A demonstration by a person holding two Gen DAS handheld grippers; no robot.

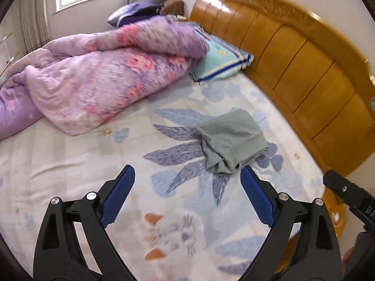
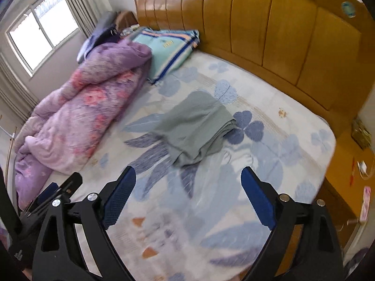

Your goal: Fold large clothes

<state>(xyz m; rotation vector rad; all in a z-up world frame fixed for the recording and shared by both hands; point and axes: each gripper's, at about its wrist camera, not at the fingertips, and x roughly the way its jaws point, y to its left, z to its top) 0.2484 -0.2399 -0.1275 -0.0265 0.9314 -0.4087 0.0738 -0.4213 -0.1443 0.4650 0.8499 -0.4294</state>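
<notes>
Big bed sheet [image 1: 70, 175] w/ blue leaves & flowers filled most of both views, & on it sat the folded grey-green garment [image 1: 230, 140], a soft bundle w/ loose edges poking out at the near end. It lay on the sheet's leaf print, near the wooden headboard [image 1: 293, 58] but not touching it. Left gripper [image 1: 187, 178] was above the bed, jaws spread wide, nothing between them; the garment was just past its right blue pad, apart from it. Right gripper [image 2: 188, 178] was the same: jaws released & wide, only sheet seen in the gap, garment [image 2: 194, 128] a bit ahead of it. Each gripper's black body showed at the edge of the other's view, so they were side by side. Farther out, a purple quilt [image 1: 93, 79] w/ pink flowers was heaped on the left part of the bed. Its top end lay over a teal pillow [image 1: 220, 61] w/ blue stripes, which sat by the headboard. Behind that was a dark blue pile, too blurry to tell what. Window [image 2: 42, 25] w/ pale curtains let in light at the far wall.
</notes>
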